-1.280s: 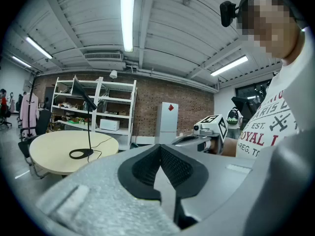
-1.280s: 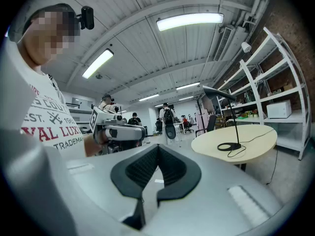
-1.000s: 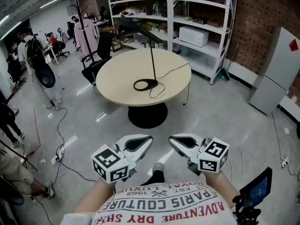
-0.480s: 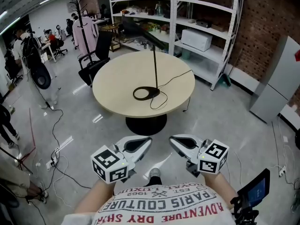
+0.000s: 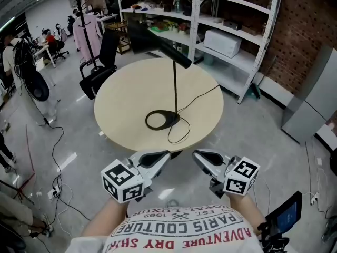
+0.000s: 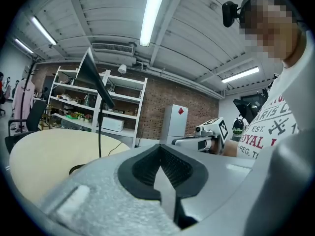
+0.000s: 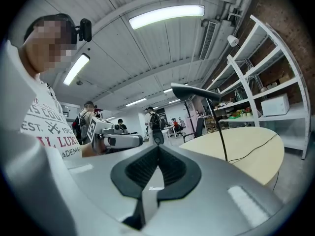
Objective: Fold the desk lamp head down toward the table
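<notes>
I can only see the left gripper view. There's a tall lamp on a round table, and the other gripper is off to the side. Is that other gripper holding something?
Observer: No. The right gripper view shows the right gripper shut, with nothing between its jaws.
Operator: What's at the bottom of the lamp? I can't see it well.
Observer: In the head view it stands on a flat black ring base, open in the middle.
Operator: Can we touch it already?
Observer: Not yet. From above, the left gripper and the right one sit at the near rim of the table, apart from the lamp.
</notes>
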A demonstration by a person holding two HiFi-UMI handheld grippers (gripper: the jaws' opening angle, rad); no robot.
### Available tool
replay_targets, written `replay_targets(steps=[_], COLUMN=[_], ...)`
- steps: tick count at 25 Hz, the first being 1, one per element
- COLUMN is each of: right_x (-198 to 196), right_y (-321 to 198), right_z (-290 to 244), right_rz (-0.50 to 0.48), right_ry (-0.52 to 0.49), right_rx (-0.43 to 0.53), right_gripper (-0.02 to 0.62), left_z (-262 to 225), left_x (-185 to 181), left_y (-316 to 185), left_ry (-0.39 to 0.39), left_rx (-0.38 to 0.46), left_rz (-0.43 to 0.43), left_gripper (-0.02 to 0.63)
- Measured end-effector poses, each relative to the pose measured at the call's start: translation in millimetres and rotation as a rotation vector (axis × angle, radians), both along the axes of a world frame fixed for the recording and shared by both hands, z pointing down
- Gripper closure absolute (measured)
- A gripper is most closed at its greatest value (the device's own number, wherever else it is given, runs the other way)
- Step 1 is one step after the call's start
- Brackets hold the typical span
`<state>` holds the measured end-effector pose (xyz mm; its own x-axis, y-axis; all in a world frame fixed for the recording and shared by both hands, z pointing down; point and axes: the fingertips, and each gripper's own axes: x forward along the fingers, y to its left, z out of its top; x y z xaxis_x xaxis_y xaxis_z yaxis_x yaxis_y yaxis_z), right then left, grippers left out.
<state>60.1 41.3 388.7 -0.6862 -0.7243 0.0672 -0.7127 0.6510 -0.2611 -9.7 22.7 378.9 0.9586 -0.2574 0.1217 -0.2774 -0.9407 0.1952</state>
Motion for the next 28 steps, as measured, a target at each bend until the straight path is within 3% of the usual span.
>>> replay_targets(steps=[10,18,24,28], right_x=[33.7,30.1,25.6,44.5], right_y=[-103.0,-136.0,-172.8,-222.1], right_z=[14.1,22.1,8.4,25.6], right_rz=[0.022,0.042,0.067,0.051], right_ry=[0.004,0.088,0.138,0.201], right_rx=[0.026,0.050,0.050,0.081], right_gripper=[0.589,0.589,0.531,0.502], left_z=[10.1,8.2,-8.8,1.8], left_x=[24.7,6.3,-17.8,-6.8], left_y=[-104.0,-130.5,-144.6,-175.5], left_ry=[-0.007,-0.002,0.000,0.000], left_rx=[0.021,0.012,-0.024,-0.018], left_rz=[-0.011,-0.052,-0.090,-0.144], left_gripper=[0.606,0.606,0.606,0.606])
